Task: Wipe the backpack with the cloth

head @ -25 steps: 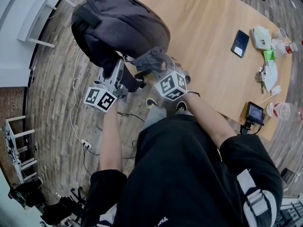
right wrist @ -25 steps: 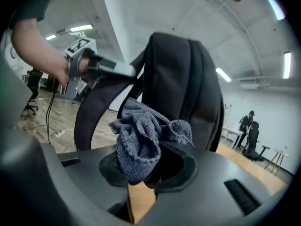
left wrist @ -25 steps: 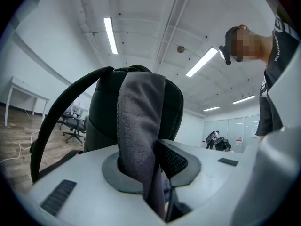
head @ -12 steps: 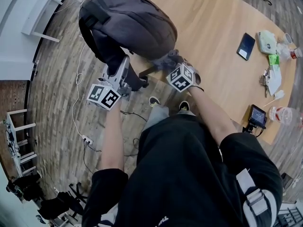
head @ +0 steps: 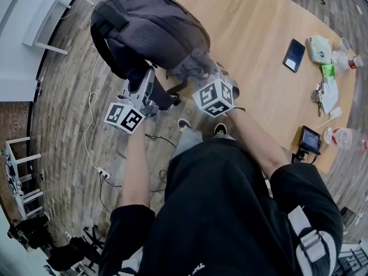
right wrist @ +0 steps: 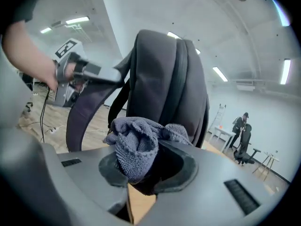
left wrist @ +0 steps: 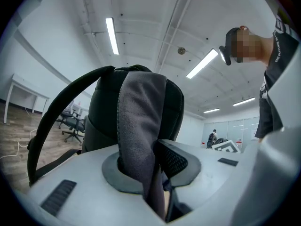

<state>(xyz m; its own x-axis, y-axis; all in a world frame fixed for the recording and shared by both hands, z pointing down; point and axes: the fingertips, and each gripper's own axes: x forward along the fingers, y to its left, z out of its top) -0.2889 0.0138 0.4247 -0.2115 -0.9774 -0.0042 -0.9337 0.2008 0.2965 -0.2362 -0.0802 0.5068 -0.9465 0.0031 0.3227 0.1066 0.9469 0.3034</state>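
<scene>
Backpack stands upright at the near edge of the wooden table — long axis vertical, top up, shoulder straps facing the person. Left gripper is clenched on a grey strap. Right gripper grasps the bunched cloth — just against the pack's lower side.

In the head view the cloth buries the fingers of the right gripper, and the backpack hides the tips of the left gripper. The counter runs off the far edge. The clutter at its right end is too small to name. In the left gripper view the strap disappears low between the fingers.
</scene>
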